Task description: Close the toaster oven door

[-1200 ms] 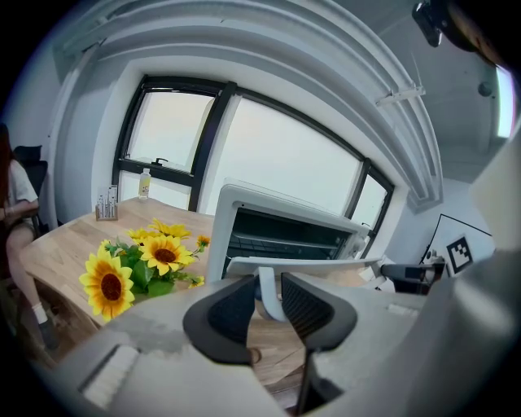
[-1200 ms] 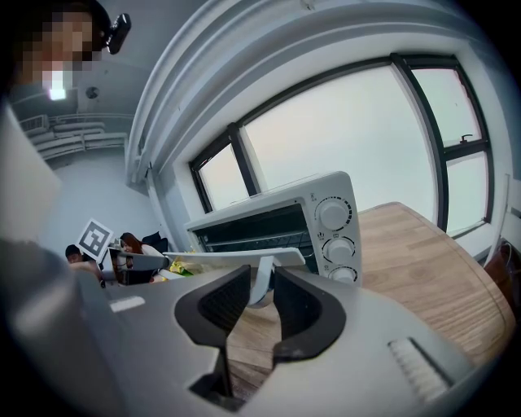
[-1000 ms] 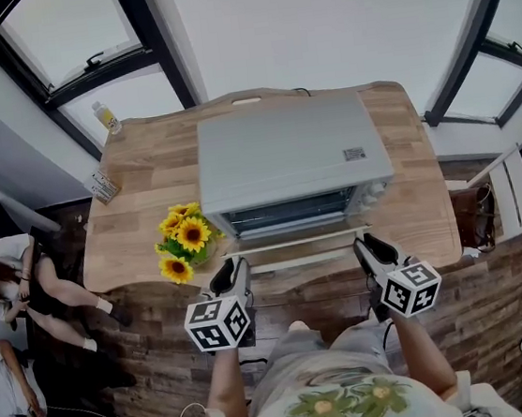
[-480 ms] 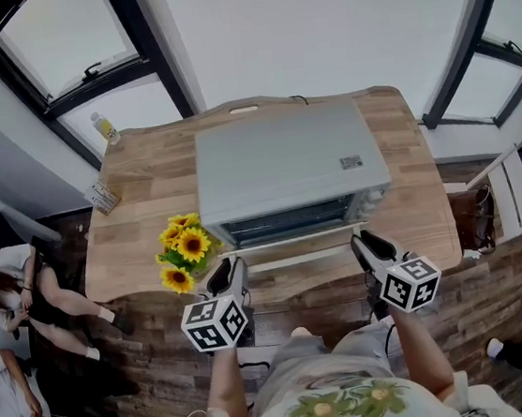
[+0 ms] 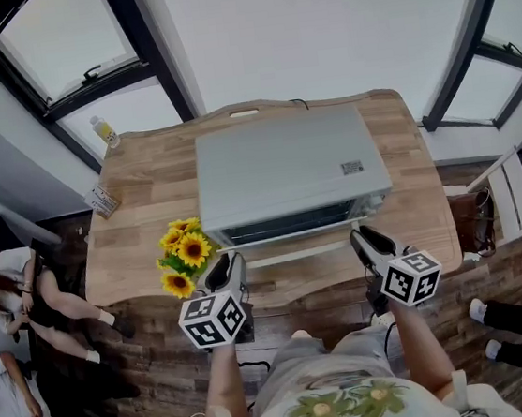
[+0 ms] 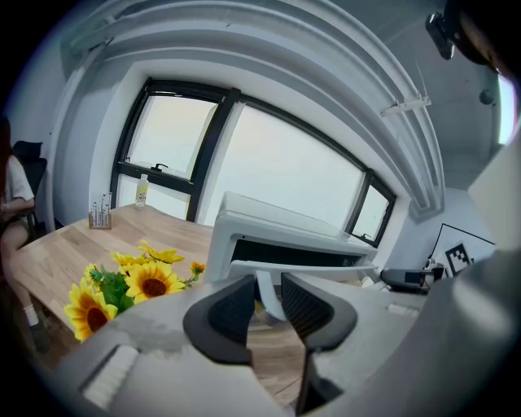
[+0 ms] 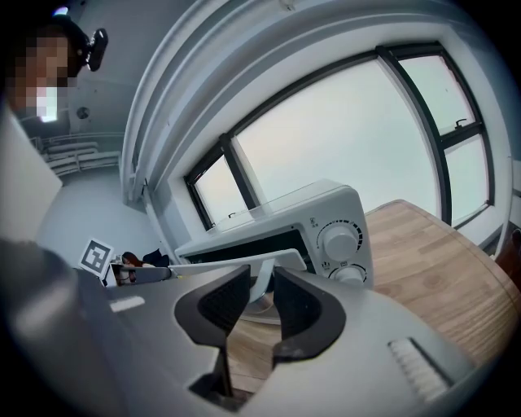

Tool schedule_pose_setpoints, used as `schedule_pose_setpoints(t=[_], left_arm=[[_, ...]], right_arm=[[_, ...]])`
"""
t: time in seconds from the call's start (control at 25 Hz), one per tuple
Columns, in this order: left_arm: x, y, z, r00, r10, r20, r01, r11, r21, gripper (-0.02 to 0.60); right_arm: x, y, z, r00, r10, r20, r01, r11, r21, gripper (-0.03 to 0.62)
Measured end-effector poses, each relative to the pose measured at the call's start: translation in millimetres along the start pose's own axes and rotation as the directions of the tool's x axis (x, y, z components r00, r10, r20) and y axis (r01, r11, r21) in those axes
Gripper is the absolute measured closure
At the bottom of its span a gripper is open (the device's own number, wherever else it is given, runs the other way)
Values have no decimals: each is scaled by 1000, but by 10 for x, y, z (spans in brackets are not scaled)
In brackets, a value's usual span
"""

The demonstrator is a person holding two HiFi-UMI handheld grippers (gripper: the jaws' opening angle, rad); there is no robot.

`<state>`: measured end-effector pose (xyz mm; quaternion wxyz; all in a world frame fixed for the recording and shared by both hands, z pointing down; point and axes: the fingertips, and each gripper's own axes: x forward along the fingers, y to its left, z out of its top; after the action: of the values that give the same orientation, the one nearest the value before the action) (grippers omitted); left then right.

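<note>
The door (image 5: 288, 236) of the grey metal toaster oven (image 5: 284, 167) hung half raised, not yet shut, over the wooden worktop's (image 5: 141, 227) near edge, left gripper (image 6: 267, 287) and right gripper (image 7: 260, 279) both clamped on its white bar handle (image 5: 295, 256).

Toaster oven door (image 5: 293, 238) higher, nearer shut than before.

The small label (image 5: 353, 167) atop the toaster oven (image 5: 279, 165) is unreadable.
</note>
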<state>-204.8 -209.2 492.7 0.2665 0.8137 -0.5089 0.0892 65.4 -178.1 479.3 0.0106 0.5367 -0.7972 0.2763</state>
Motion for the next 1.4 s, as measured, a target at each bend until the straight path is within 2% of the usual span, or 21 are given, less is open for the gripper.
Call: schedule_pose_setpoints(t=[0.76, 1.24, 1.4], left_arm=[[230, 46, 282, 999, 0, 40, 1, 1000, -4, 466], [278, 61, 331, 999, -1, 52, 2, 1000, -13, 466], [272, 50, 353, 997, 1, 82, -3, 999, 32, 468]], right_arm=[[235, -83, 261, 1000, -7, 28, 6, 999, 32, 500], [294, -102, 310, 1000, -10, 25, 9, 1000, 29, 500], [298, -98, 312, 1000, -5, 22, 5, 1000, 15, 499]])
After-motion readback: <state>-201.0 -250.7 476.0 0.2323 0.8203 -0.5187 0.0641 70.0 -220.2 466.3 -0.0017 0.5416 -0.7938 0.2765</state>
